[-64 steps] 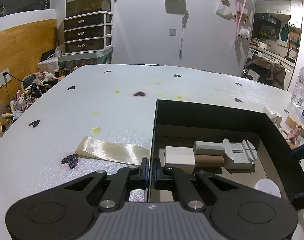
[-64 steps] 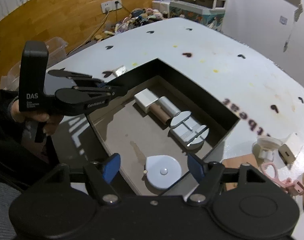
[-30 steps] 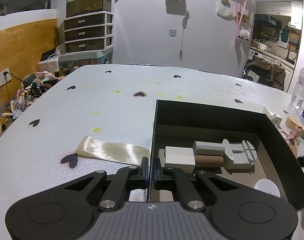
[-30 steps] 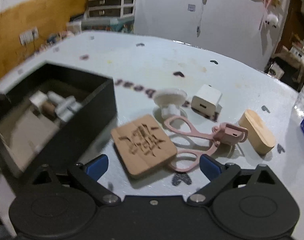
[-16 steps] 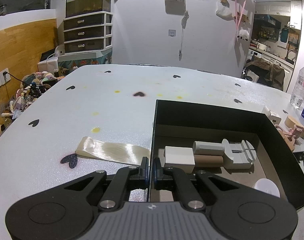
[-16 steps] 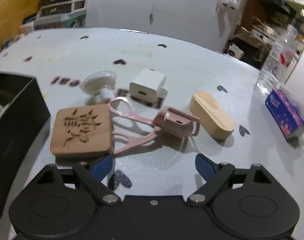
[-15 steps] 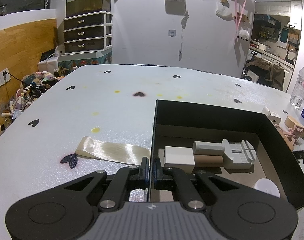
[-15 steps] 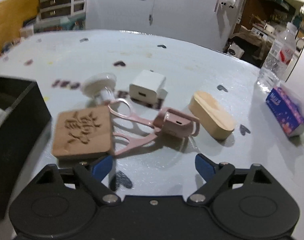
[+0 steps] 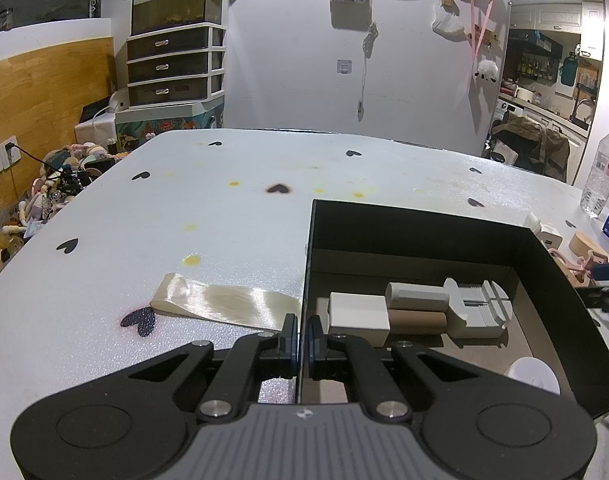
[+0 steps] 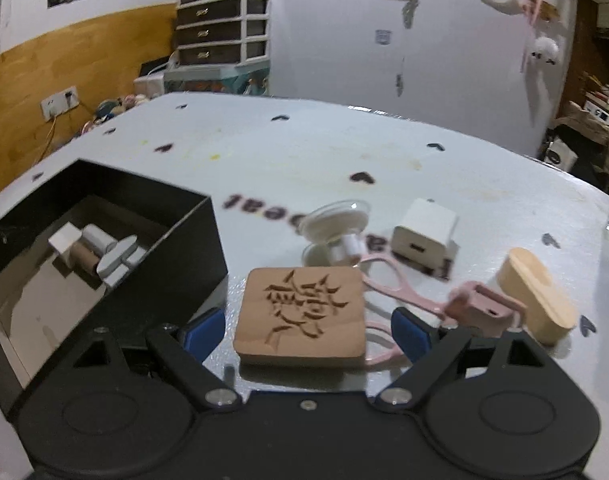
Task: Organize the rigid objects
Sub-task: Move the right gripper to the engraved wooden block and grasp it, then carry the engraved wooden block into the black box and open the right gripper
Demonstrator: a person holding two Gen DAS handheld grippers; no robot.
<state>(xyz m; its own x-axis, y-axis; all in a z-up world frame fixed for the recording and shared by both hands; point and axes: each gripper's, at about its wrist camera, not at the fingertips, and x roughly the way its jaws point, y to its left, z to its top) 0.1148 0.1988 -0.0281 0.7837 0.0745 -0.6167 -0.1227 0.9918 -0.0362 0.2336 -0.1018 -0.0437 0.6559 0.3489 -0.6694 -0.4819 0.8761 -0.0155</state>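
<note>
Since half a second ago, the right gripper (image 10: 306, 330) has been brought lower and closer to the carved wooden tile (image 10: 302, 314), so that its spread blue fingers (image 10: 204, 330) are now placed on either side of the tile without touching it; nothing is held. No shift is seen on the other side: the left gripper (image 9: 300, 334) is kept pinched on the near wall of the black box (image 9: 420, 224), steadying it.

The tile is found flat on the table (image 10: 304, 152), just beside the outer wall of the box. A pink looped tool (image 10: 388, 284) lies against the tile's side away from the box, with a white suction cup (image 10: 336, 220), a white charger block (image 10: 426, 226) and an oval wooden piece (image 10: 536, 300) farther from the box. Inside the box, a white block (image 9: 358, 314), two cylinders (image 9: 416, 296), a grey slotted tool (image 9: 478, 308) and a white disc (image 9: 532, 376) are already stowed.

The tile is judged to be stiff, light and not fragile, though smooth wood may slide under a weak pinch. A hold across its two opposite side edges, near the middle, is judged best. Because it lies flat and thin, the fingertips would have to be set down almost to the table surface, and the pink loop risks being caught along with it.
</note>
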